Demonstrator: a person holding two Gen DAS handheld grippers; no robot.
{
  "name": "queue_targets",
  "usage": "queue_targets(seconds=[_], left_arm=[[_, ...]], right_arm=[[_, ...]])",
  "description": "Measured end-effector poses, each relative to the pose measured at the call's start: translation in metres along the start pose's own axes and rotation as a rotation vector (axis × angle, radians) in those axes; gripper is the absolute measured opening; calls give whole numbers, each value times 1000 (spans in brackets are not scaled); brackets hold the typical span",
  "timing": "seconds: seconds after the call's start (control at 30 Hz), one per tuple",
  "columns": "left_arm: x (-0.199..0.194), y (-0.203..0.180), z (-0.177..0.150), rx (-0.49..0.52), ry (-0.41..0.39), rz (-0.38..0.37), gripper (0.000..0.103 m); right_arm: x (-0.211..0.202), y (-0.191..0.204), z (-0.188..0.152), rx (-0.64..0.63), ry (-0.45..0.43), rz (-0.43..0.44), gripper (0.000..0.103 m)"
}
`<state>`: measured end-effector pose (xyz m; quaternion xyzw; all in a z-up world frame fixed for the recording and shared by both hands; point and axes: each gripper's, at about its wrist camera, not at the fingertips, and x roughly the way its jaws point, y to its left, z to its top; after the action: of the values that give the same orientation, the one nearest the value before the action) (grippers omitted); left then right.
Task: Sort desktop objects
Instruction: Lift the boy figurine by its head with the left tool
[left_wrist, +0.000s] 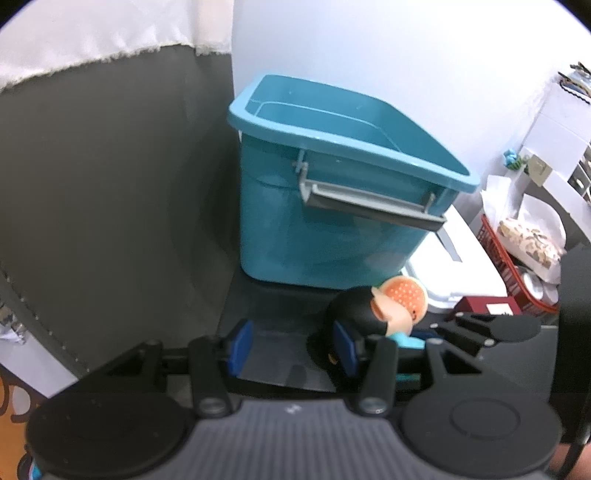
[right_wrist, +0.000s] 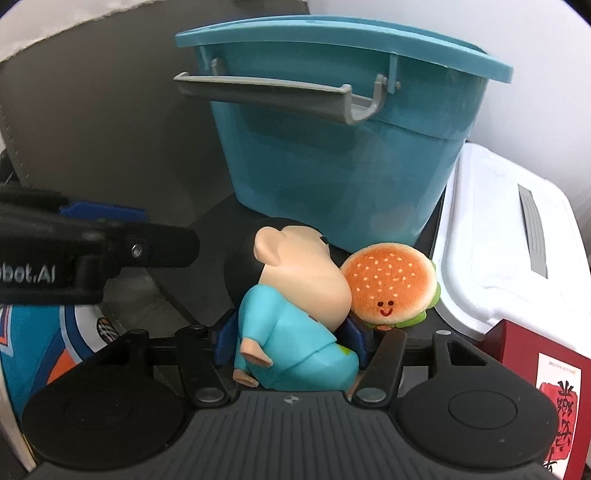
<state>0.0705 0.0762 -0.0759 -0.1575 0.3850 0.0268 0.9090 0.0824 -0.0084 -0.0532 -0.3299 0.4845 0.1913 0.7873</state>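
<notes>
A doll (right_wrist: 291, 266) with black hair and light blue pyjamas lies on the dark desk in front of a teal bin (right_wrist: 332, 166). A plush hamburger (right_wrist: 391, 288) leans against its head. My right gripper (right_wrist: 290, 343) has the doll's body between its blue pads, and the jaws are closing, with both pads touching its sides. In the left wrist view the doll (left_wrist: 354, 310) and the hamburger (left_wrist: 406, 295) lie just right of my left gripper (left_wrist: 291, 347), whose jaws stand apart over bare desk with nothing between them. The bin (left_wrist: 332, 229) looks empty.
A white lidded box (right_wrist: 498, 251) sits right of the bin, with a red box (right_wrist: 535, 387) in front of it. Further right stands a red basket (left_wrist: 517, 273) full of crockery. My left gripper's arm (right_wrist: 110, 254) reaches in from the left. A grey mat (left_wrist: 110, 184) covers the desk's left.
</notes>
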Motion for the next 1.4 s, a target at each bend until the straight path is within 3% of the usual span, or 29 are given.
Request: queue_targets(seconds=[0.73, 0.83, 0.9, 1.03, 1.4], left_arm=[[-69, -23, 17, 5, -83, -54, 52], [-83, -34, 22, 43, -94, -77, 52], [-84, -45, 24, 64, -107, -72, 52], [-89, -54, 24, 60, -108, -71, 52], [-110, -68, 32, 67, -130, -103, 52]], right_arm=[[-93, 19, -22, -61, -292, -149, 62], [-91, 22, -31, -76, -317, -167, 62], [-78, 4, -6, -62, -328, -163, 62], [-94, 6, -11, -61, -357, -174, 62], [-91, 30, -20, -167, -475, -312, 62]])
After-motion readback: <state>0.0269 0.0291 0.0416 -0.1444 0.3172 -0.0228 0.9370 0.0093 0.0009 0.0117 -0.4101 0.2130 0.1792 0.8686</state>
